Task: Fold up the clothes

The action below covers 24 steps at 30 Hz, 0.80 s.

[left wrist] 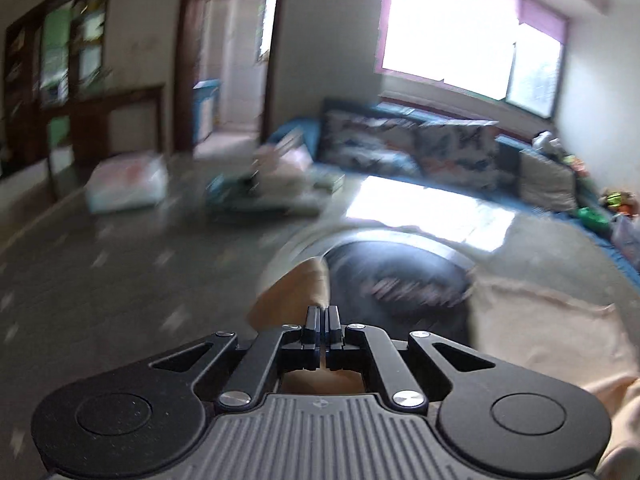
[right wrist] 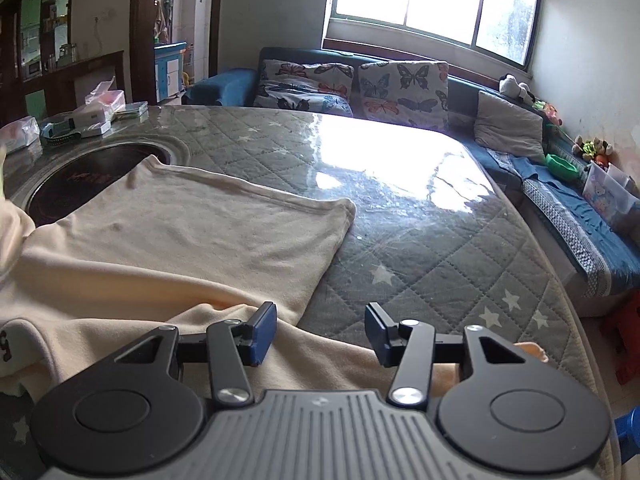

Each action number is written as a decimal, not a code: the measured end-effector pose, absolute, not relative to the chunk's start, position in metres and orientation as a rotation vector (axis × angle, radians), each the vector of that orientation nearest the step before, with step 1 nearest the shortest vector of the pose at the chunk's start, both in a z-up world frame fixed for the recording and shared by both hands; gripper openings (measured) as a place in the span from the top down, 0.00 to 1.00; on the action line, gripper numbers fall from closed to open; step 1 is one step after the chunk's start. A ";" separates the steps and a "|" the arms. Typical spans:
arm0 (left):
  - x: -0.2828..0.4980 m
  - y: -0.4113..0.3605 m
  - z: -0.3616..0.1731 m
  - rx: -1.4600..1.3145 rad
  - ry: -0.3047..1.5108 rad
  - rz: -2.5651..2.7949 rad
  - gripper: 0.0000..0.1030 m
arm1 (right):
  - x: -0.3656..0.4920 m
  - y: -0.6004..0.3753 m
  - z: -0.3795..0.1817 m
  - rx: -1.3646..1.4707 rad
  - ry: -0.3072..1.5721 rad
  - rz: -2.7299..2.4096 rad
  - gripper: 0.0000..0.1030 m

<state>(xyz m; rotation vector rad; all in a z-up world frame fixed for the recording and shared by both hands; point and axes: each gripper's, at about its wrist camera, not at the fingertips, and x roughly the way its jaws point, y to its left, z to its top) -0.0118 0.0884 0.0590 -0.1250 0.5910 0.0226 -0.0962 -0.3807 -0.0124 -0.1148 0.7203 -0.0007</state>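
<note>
jaws: left gripper (left wrist: 322, 314) clamped on cream garment (right wrist: 180, 232) fold; right gripper (right wrist: 322, 330) spread wide over it, on quilted table (right wrist: 420, 248).

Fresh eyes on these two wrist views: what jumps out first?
The cream garment spread over the quilted star-pattern table, partly covering the dark round inset at its left. Window glare washes out the table's far middle. The left gripper is shut on a fold of the cloth in a blurred view; the right gripper hangs open over the garment's near edge.

Matt cream cloth garment (right wrist: 192, 232), glossy table (right wrist: 420, 200)
</note>
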 end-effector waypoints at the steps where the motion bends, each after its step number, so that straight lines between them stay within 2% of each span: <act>1: -0.014 0.093 0.055 -0.127 0.601 0.034 0.98 | -0.097 -0.380 -0.011 -0.118 0.718 0.004 0.52; 13: -0.016 0.119 0.033 -0.106 0.650 0.102 0.98 | -0.126 -0.322 0.015 -0.203 0.771 0.429 0.52; 21: -0.010 0.123 0.035 -0.102 0.680 0.157 0.97 | -0.159 -0.282 0.010 -0.329 0.803 0.604 0.68; 24: -0.016 0.121 0.038 -0.086 0.698 0.139 0.96 | -0.158 -0.280 0.003 -0.321 0.824 0.593 0.69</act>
